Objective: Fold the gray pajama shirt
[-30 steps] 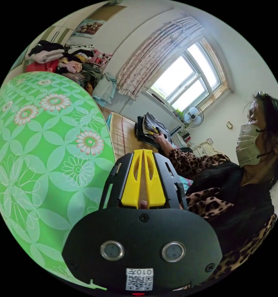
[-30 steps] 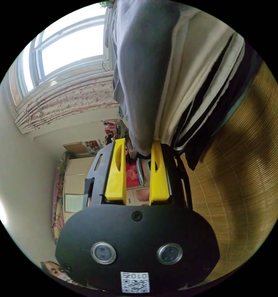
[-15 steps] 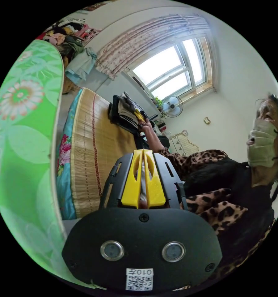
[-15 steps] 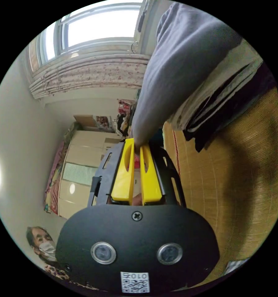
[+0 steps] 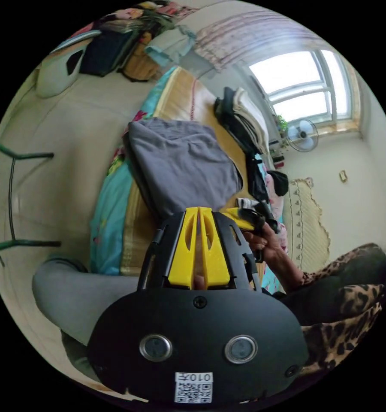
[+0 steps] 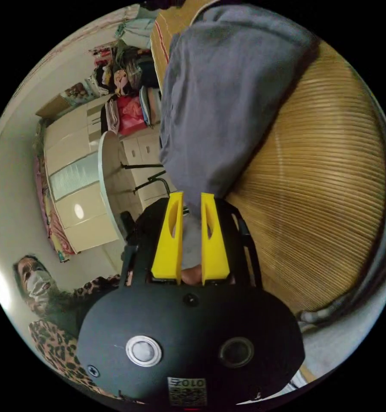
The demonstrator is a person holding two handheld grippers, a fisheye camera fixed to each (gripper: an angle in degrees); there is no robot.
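Resting on bamboo mat [image 6: 330,171], gray pajama shirt [image 6: 227,98] between parted right gripper [image 6: 189,201]; left gripper [image 5: 198,212] together.

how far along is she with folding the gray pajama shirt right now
Done: the gray pajama shirt lies on the woven bed mat, away from the folded clothes stack.
In hand: the right gripper is open around the shirt's near edge; the left gripper is shut and empty beside it.
Left: the shirt looks bunched, with no neat fold visible, so spreading and all the folds apparently remain.
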